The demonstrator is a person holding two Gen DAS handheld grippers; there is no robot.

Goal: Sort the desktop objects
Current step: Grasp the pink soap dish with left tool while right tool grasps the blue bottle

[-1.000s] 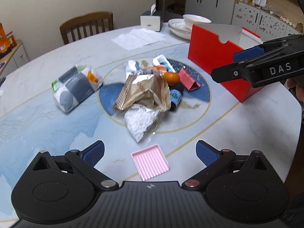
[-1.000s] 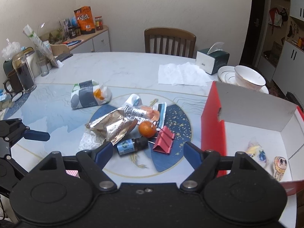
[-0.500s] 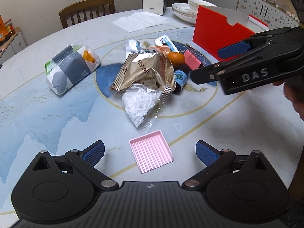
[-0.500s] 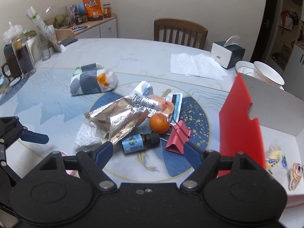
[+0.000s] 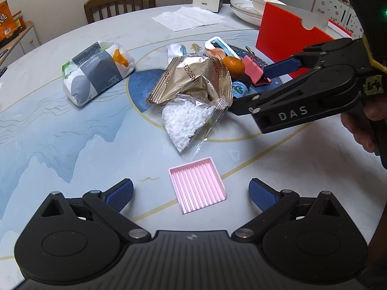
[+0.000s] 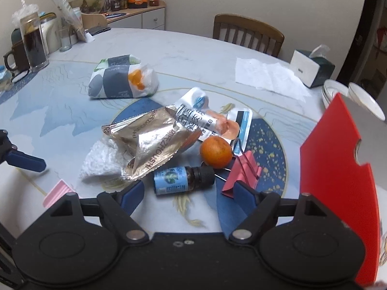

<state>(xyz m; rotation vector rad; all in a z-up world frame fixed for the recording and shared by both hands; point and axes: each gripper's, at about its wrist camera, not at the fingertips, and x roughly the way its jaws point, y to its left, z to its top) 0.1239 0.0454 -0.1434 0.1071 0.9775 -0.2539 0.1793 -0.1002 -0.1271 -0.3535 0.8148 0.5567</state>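
A pile lies at the table's middle: a gold foil packet (image 6: 150, 142), a clear bag of white beads (image 5: 188, 120), a small dark bottle with a blue label (image 6: 181, 180), an orange (image 6: 215, 152) and a red binder clip (image 6: 243, 172). My right gripper (image 6: 187, 192) is open and empty, just short of the bottle, with the bottle in line between its fingers. It also shows in the left wrist view (image 5: 256, 84), low over the pile. My left gripper (image 5: 191, 193) is open and empty, with a pink ridged tray (image 5: 197, 184) between its fingers. A red box (image 6: 338, 186) stands at the right.
A wrapped tissue pack (image 5: 96, 68) lies left of the pile. Paper napkins (image 6: 268, 76), a tissue box (image 6: 312, 66) and stacked bowls (image 5: 256, 4) sit at the far side. A glass jar and mugs (image 6: 31, 43) stand at the far left. A wooden chair (image 6: 246, 36) is behind the table.
My right gripper has moved forward and down toward the pile, closing on the bottle. My left gripper has tilted slightly closer to the pink tray. Both stay open.
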